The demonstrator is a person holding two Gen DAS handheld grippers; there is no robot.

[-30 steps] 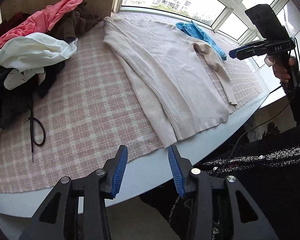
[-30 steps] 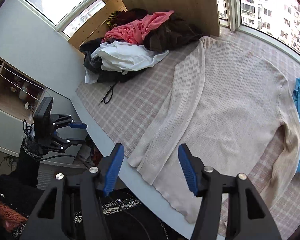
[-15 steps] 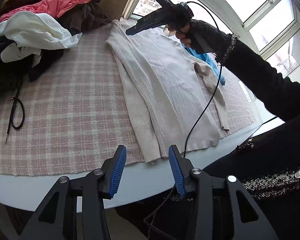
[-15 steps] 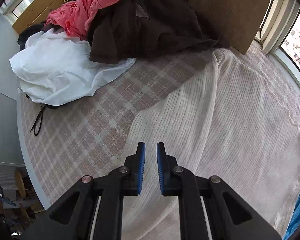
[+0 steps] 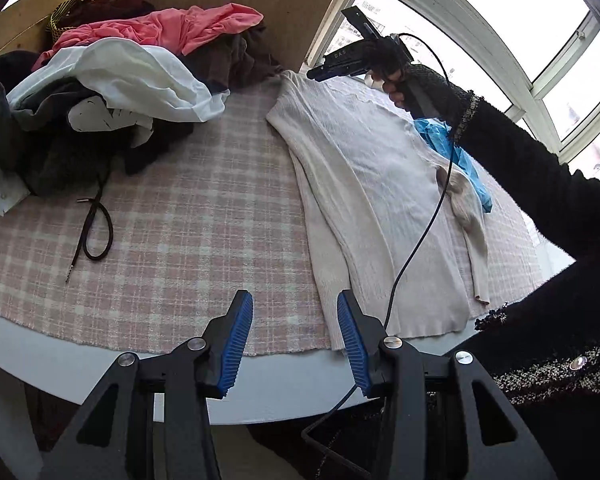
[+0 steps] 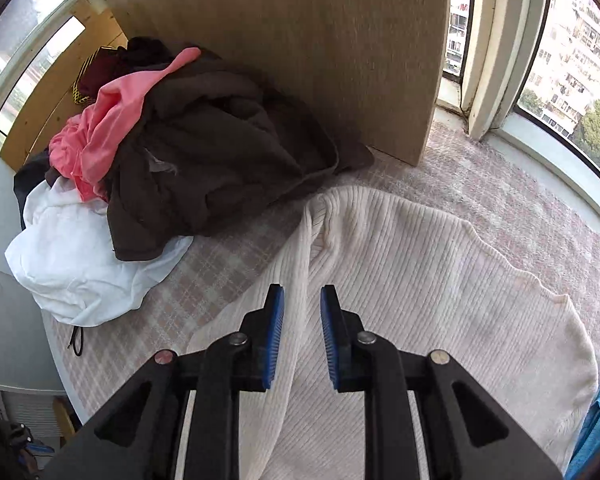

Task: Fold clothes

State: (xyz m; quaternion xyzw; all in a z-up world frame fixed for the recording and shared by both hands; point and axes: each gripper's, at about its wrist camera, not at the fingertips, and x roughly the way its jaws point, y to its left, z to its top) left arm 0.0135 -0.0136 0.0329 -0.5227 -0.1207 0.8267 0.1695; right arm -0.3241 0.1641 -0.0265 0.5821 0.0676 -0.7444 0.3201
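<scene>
Two grippers are working over one cream ribbed sweater (image 5: 364,184) that is lying flat on the pink checked cloth (image 5: 188,216), its hem at the near edge and its collar end reaching toward the far edge by the wooden panel (image 6: 300,40). Nearest, the left gripper (image 5: 294,338) is hovering released over the near edge, just beside the hem, nothing between its jaws. Farther on, the right gripper (image 6: 301,336) is hanging over the folded-in left side, its jaws having just been opening slightly, narrowly parted and empty. Judging by its drape, the knit is soft, light and limp, likely best pinched at the shoulder fold and hem. Beyond, a pile of clothes (image 6: 172,152) is crowding the far left corner.
</scene>
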